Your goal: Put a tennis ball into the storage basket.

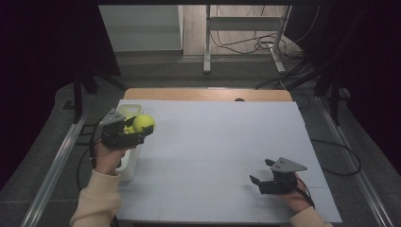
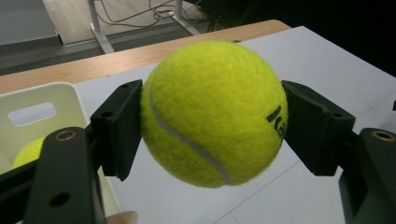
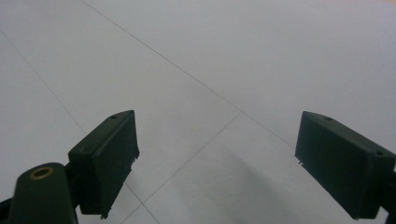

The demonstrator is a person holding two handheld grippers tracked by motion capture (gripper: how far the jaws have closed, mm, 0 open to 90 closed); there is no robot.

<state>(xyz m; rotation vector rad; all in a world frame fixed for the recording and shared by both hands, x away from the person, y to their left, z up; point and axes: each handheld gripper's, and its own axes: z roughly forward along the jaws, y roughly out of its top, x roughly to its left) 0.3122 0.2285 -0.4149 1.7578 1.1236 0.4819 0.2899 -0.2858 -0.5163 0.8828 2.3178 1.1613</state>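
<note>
The left gripper [image 1: 137, 128] pinches a tennis ball [image 2: 212, 112] between its fingers, just beside the white bin [image 1: 128, 163] at the bench's [image 1: 213, 142] left edge; a second ball [image 2: 28, 151] lies in the bin. To finish well, keep the squeeze even and carry the ball clear of the bin's rim before letting go. The right gripper [image 1: 262, 174], fingers spread on nothing, rests well apart from the bin.

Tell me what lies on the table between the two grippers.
Nothing: in the high view, bare white table separates the left gripper from the right gripper.
</note>
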